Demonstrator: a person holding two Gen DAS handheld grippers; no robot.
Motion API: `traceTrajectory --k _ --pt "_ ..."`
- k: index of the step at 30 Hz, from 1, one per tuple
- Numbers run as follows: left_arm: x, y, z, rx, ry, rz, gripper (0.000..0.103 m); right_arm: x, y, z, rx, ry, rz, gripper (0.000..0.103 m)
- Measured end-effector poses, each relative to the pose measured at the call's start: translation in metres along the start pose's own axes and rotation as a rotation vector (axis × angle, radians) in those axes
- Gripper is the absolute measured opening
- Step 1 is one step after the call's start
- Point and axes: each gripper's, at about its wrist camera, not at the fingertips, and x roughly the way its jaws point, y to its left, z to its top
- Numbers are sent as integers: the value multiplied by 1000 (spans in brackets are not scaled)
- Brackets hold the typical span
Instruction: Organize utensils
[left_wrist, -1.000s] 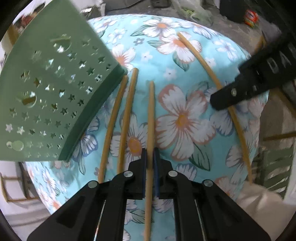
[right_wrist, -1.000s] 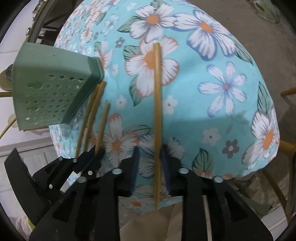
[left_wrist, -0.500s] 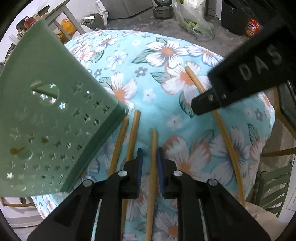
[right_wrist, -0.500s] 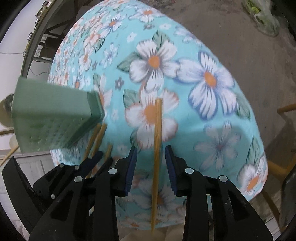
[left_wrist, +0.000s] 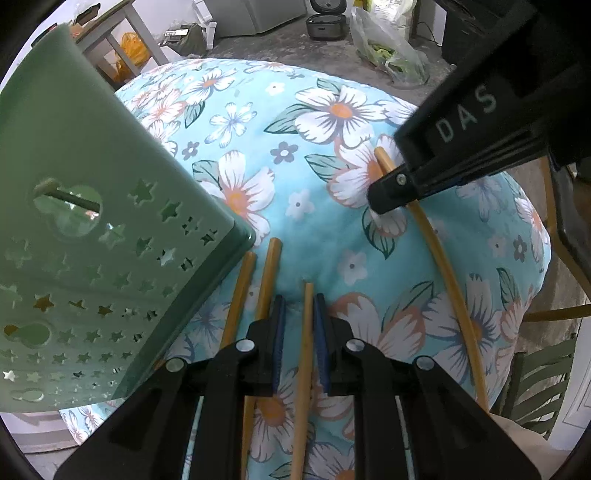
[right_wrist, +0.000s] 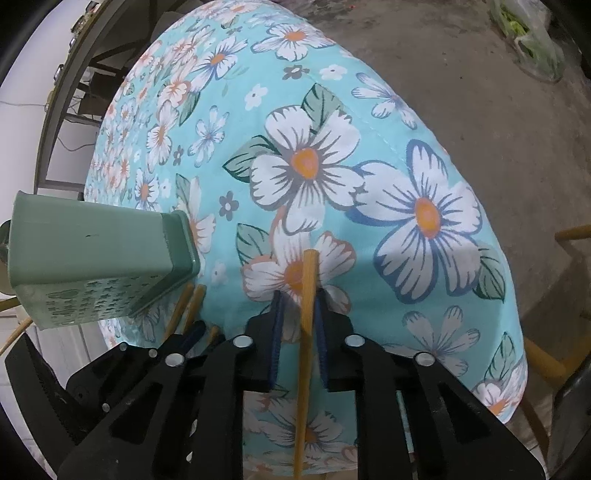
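Both slim round bamboo chopsticks (right_wrist: 307, 317) lie on flowered cloth (right_wrist: 369, 122).

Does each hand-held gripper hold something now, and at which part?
Right hand-held gripper pinches a chopstick near its far end. Left hand-held gripper straddles another chopstick, not gripping.

Floral tablecloth (left_wrist: 325, 236), plastic bag of greens (left_wrist: 391, 55), black cooker (left_wrist: 327, 22)

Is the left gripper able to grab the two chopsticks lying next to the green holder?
Probably yes. The left gripper sits right beside those two chopsticks, with nothing over them. But a third chopstick is between its jaws, and the green holder crowds their far ends.
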Motion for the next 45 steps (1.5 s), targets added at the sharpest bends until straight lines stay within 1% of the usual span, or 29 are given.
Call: traceTrajectory --k 2,3,5,8,13,20,25,29,32,34,38,43,45 --pt "1 1 3 -9 1 0 13 0 -2 0 11 2 -3 5" --pt "3 -1 -2 -12 0 -1 12 0 -3 0 20 3 4 5" --pt "3 -6 -1 -9 -5 1 5 -2 -6 -1 33 1 17 5" --pt "-2 -7 0 -19 -15 -1 5 -8 -4 -4 33 -14 20 5" --pt "-21 4 6 -58 -44 -10 5 -26 2 -7 28 -59 18 5" --pt "-63 24 8 -120 -111 -45 5 -63 20 -14 -18 -145 -4 5" --pt "-88 39 0 -164 -139 -71 5 -85 35 -24 -33 -188 -14 5" --pt "-111 50 -15 -206 -154 -86 5 -98 50 -34 -56 -216 -38 5" --pt "-132 66 -27 -252 -166 -105 5 -108 63 -41 -78 -233 -53 5" --pt "-141 74 -35 -275 -173 -113 5 -115 75 -46 -107 -248 -79 5" --pt "-158 89 -47 -302 -180 -119 5 -128 93 -57 -137 -269 -101 5" --pt "-183 111 -61 -350 -215 -145 5 -145 107 -67 -147 -300 -122 5" --pt "-193 121 -64 -384 -236 -164 4 -153 111 -69 -147 -318 -132 4"
